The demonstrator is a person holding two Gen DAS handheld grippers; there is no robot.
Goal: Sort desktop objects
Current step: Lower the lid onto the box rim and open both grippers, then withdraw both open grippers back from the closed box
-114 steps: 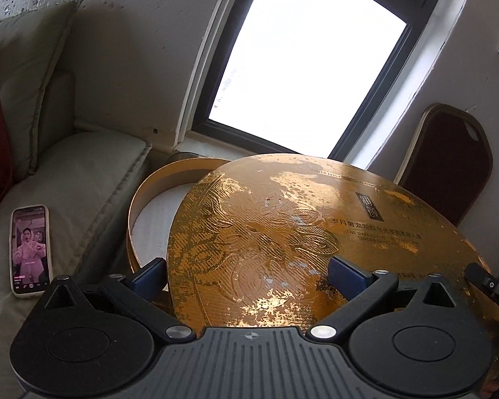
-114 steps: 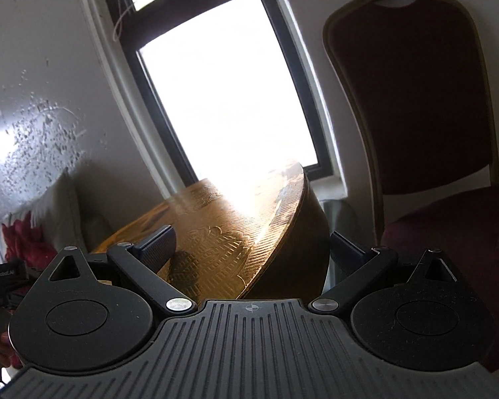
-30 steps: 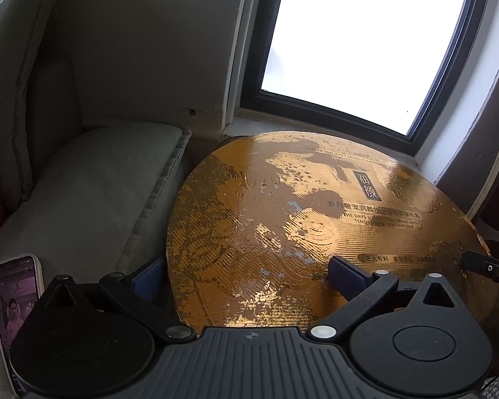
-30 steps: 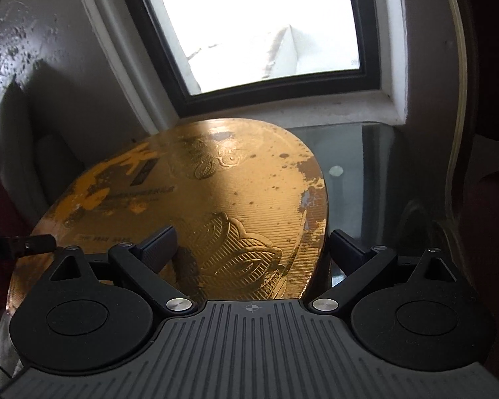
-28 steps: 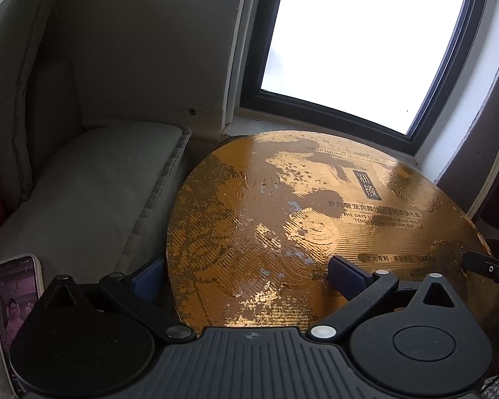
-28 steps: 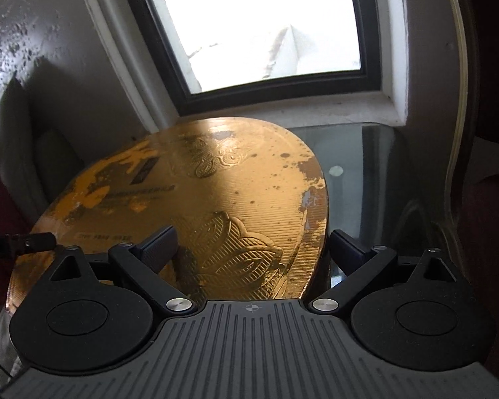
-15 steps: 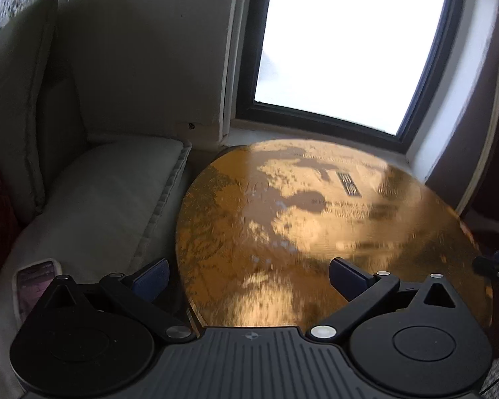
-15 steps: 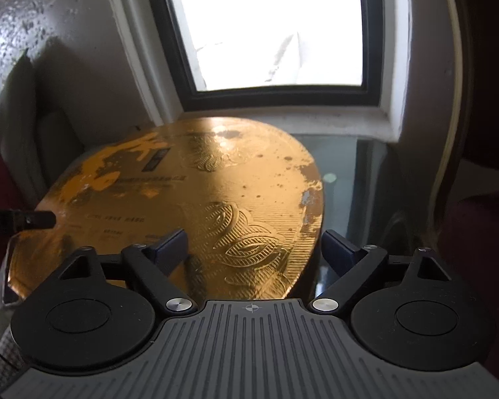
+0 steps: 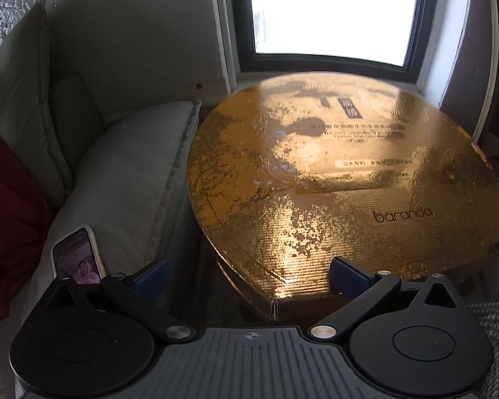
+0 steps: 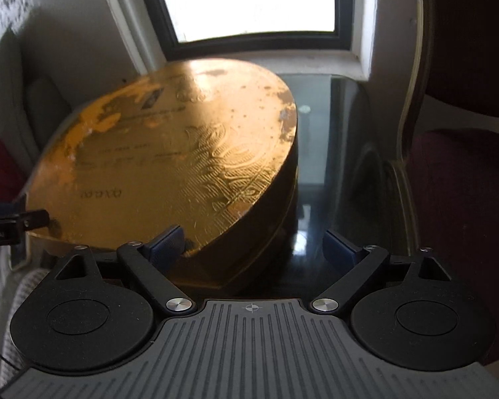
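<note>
Round gold box [image 9: 332, 179] sitting lid-on atop the glass table [image 10: 319, 153] under the window, sofa cushion [image 9: 126, 166] just beside. Left gripper [image 9: 248, 274] spread wide at the near rim, clamping nothing; right gripper [image 10: 254, 239] likewise agape at the side wall, empty. Probably light, stiff card with slick, flaking foil: best taken by the rim from both sides.

Each hand-held gripper, left [image 9: 248, 274] and right [image 10: 254, 244], has a grey ribbed body with a small crosshair mark, two black round discs, black linkage arms with silver screws, dark blue finger pads [image 9: 347, 271]; grey-white houndstooth sleeve [image 9: 495, 339] at the edge.
</note>
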